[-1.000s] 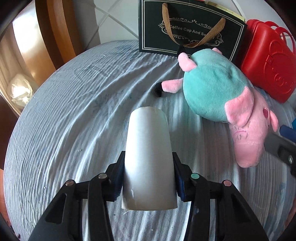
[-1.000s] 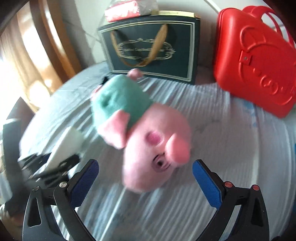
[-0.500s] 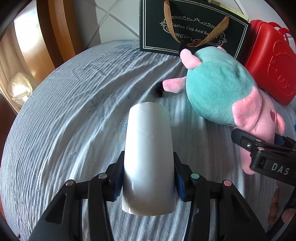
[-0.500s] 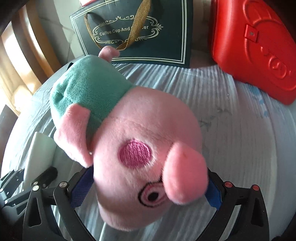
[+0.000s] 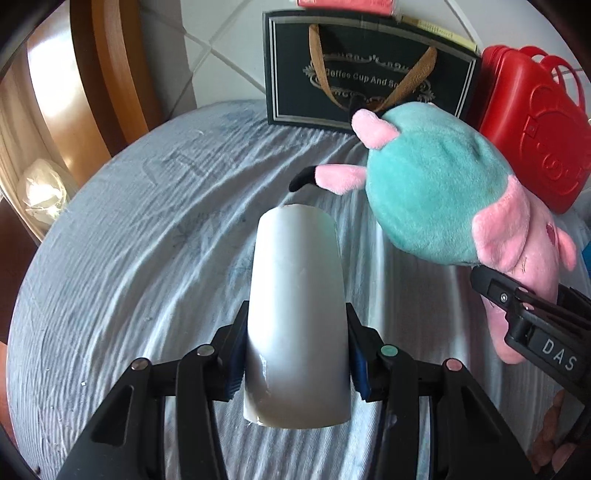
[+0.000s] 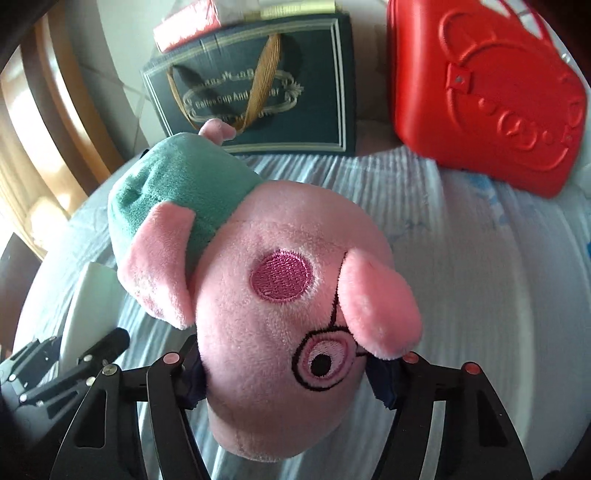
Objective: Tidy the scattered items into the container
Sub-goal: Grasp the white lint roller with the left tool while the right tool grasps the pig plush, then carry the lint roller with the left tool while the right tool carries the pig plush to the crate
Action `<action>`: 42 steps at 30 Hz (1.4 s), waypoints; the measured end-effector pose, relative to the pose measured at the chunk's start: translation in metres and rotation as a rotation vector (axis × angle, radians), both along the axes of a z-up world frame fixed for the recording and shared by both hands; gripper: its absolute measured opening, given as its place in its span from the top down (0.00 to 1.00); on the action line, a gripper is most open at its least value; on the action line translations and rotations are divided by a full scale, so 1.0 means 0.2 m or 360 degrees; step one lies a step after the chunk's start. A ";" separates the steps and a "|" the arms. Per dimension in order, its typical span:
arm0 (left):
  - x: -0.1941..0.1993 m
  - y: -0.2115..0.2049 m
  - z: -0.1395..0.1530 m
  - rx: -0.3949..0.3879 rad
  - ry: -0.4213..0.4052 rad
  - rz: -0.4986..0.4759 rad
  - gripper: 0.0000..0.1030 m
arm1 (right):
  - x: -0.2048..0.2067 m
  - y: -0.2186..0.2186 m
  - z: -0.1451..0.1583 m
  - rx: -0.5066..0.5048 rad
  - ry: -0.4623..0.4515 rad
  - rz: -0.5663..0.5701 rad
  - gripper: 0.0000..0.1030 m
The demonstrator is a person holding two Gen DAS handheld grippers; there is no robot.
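**Both tongs loaded over the bed**

The right tongs (image 6: 284, 373) have just been closing and now pinch the plush pig (image 6: 280, 295) by its head, their blue pads mostly hidden behind it. The left tongs (image 5: 295, 363) clamp a white cup (image 5: 295, 314) above the bed (image 5: 129, 258). A dark gift bag (image 5: 369, 70) and red case (image 5: 532, 122) stand behind, contents unseen.

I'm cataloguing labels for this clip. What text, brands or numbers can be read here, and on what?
"Coffee Cup And S…er": dark gift bag, partly hidden by its ribbon handle.
"DAS": right gripper body.
Red case: embossed shapes, no readable words.
Red packet on the bag: too blurred.
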State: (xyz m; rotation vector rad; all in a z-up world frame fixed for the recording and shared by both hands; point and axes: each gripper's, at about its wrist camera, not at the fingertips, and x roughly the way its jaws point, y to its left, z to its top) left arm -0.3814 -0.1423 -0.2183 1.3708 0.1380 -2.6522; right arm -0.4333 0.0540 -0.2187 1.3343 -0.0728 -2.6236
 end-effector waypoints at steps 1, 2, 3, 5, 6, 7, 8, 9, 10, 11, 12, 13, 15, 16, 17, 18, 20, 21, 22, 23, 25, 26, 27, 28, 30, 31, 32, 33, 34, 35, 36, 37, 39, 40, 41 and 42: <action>0.03 0.00 0.06 -0.0007 0.0027 0.0003 0.56 | 0.02 0.01 0.03 -0.0007 0.0013 -0.0002 0.35; 0.05 0.00 0.11 -0.0016 0.0055 0.0003 0.56 | 0.04 0.02 0.07 -0.0010 0.0030 -0.0004 0.35; 0.08 0.01 0.16 -0.0026 0.0083 0.0002 0.56 | 0.08 0.02 0.12 -0.0006 0.0060 -0.0006 0.35; 0.14 0.02 0.27 -0.0045 0.0135 0.0001 0.56 | 0.16 0.04 0.23 0.0000 0.0114 -0.0009 0.35; 0.18 0.03 0.34 -0.0049 0.0170 0.0002 0.56 | 0.18 0.04 0.27 -0.0004 0.0133 -0.0011 0.35; 0.22 0.04 0.39 -0.0052 0.0195 0.0003 0.56 | 0.22 0.05 0.32 -0.0012 0.0159 -0.0013 0.35; 0.26 0.04 0.46 -0.0062 0.0228 0.0005 0.56 | 0.26 0.06 0.38 -0.0017 0.0186 -0.0015 0.35; 0.31 0.05 0.53 -0.0072 0.0262 0.0010 0.56 | 0.31 0.07 0.44 -0.0020 0.0216 -0.0015 0.35; 0.37 0.06 0.60 -0.0079 0.0298 0.0016 0.56 | 0.37 0.08 0.51 -0.0025 0.0251 -0.0015 0.35; 0.42 0.07 0.66 -0.0086 0.0328 0.0021 0.56 | 0.43 0.08 0.57 -0.0033 0.0287 -0.0013 0.35; 0.47 0.07 0.72 -0.0097 0.0356 0.0027 0.56 | 0.46 0.09 0.61 -0.0038 0.0312 -0.0009 0.35; 0.52 0.08 0.76 -0.0108 0.0377 0.0036 0.56 | 0.52 0.09 0.68 -0.0043 0.0346 -0.0002 0.35; 0.65 0.08 0.87 -0.0121 0.0422 0.0063 0.56 | 0.64 0.11 0.79 -0.0058 0.0401 0.0017 0.35; 0.71 0.09 0.91 -0.0128 0.0439 0.0081 0.56 | 0.69 0.12 0.83 -0.0064 0.0420 0.0029 0.35; 0.77 0.09 0.95 -0.0135 0.0454 0.0099 0.56 | 0.75 0.12 0.87 -0.0068 0.0438 0.0043 0.35; 0.84 0.09 0.98 -0.0142 0.0467 0.0114 0.56 | 0.79 0.13 0.90 -0.0072 0.0452 0.0055 0.35; 0.95 0.10 1.02 -0.0156 0.0489 0.0145 0.56 | 0.90 0.13 0.96 -0.0089 0.0487 0.0093 0.35; 1.01 0.10 1.04 -0.0163 0.0497 0.0165 0.56 | 0.94 0.13 0.98 -0.0093 0.0497 0.0105 0.35; 1.05 0.10 1.05 -0.0166 0.0503 0.0177 0.56 | 0.99 0.13 1.00 -0.0099 0.0511 0.0123 0.35; 1.11 0.11 1.06 -0.0166 0.0508 0.0194 0.56 | 1.04 0.14 1.02 -0.0105 0.0523 0.0140 0.35; 1.20 0.11 1.08 -0.0164 0.0513 0.0218 0.56 | 1.13 0.14 1.04 -0.0107 0.0539 0.0161 0.35; 1.25 0.12 1.09 -0.0162 0.0519 0.0222 0.56 | 1.17 0.16 1.06 -0.0107 0.0548 0.0169 0.35; 1.28 0.12 1.10 -0.0163 0.0527 0.0222 0.56 | 1.20 0.17 1.06 -0.0107 0.0555 0.0171 0.35; 1.34 0.13 1.12 -0.0162 0.0547 0.0217 0.56 | 1.25 0.18 1.07 -0.0104 0.0565 0.0169 0.35; 1.41 0.14 1.15 -0.0156 0.0574 0.0199 0.56 | 1.34 0.20 1.11 -0.0096 0.0592 0.0153 0.35; 1.44 0.14 1.17 -0.0151 0.0587 0.0183 0.56 | 1.39 0.20 1.13 -0.0089 0.0606 0.0137 0.35; 1.48 0.14 1.18 -0.0147 0.0603 0.0160 0.56 | 1.45 0.21 1.15 -0.0081 0.0622 0.0118 0.35; 1.52 0.15 1.19 -0.0145 0.0616 0.0137 0.56 | 1.50 0.21 1.16 -0.0075 0.0637 0.0097 0.35; 1.55 0.15 1.20 -0.0142 0.0621 0.0118 0.56 | 1.55 0.21 1.17 -0.0070 0.0644 0.0075 0.35; 1.58 0.16 1.21 -0.0134 0.0625 0.0099 0.56 | 1.59 0.21 1.18 -0.0066 0.0646 0.0054 0.35; 1.62 0.16 1.22 -0.0127 0.0635 0.0078 0.56 | 1.62 0.21 1.19 -0.0060 0.0648 0.0041 0.35; 1.66 0.16 1.23 -0.0125 0.0648 0.0057 0.56 | 1.68 0.21 1.20 -0.0048 0.0655 0.0023 0.35; 1.72 0.18 1.24 -0.0120 0.0661 0.0011 0.56 | 1.79 0.22 1.22 -0.0032 0.0670 -0.0025 0.35; 1.75 0.19 1.24 -0.0112 0.0667 -0.0011 0.56 | 1.84 0.23 1.23 -0.0030 0.0674 -0.0055 0.35; 1.76 0.20 1.24 -0.0103 0.0673 -0.0028 0.56 | 1.89 0.24 1.24 -0.0023 0.0677 -0.0080 0.35; 1.78 0.21 1.25 -0.0092 0.0678 -0.0046 0.56 | 1.93 0.26 1.25 -0.0010 0.0681 -0.0106 0.35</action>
